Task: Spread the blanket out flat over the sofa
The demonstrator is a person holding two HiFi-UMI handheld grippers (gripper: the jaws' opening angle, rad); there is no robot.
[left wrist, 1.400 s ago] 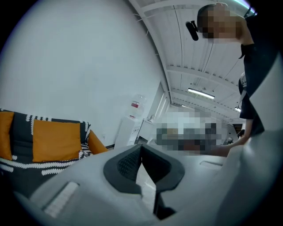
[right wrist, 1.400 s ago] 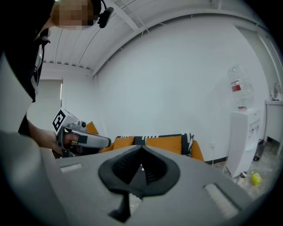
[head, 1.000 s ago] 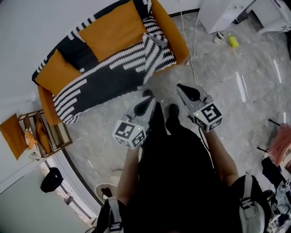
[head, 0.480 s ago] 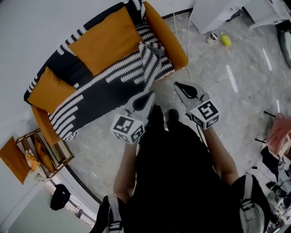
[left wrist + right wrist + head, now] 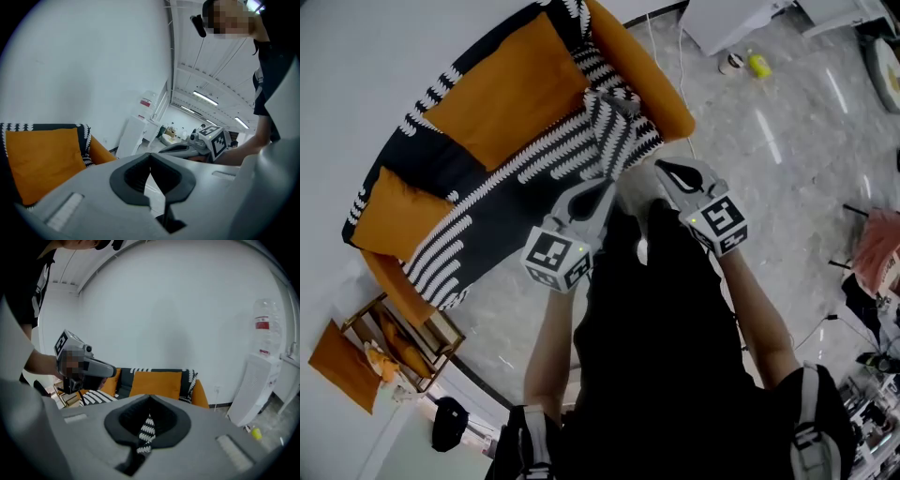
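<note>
Your left gripper point(image 5: 603, 189) and right gripper point(image 5: 667, 170) are pinched closed and empty above the grey marble floor point(image 5: 769, 150). The striped blanket point(image 5: 534, 178) lies rumpled on the orange sofa point(image 5: 649, 80), just ahead of both tips. The red label point(image 5: 262, 325) on the water bottle is unreadable.

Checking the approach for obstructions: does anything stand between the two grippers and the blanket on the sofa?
Nothing visible does. Only bare floor lies between the left gripper, the right gripper and the blanket bunched on the sofa.
</note>
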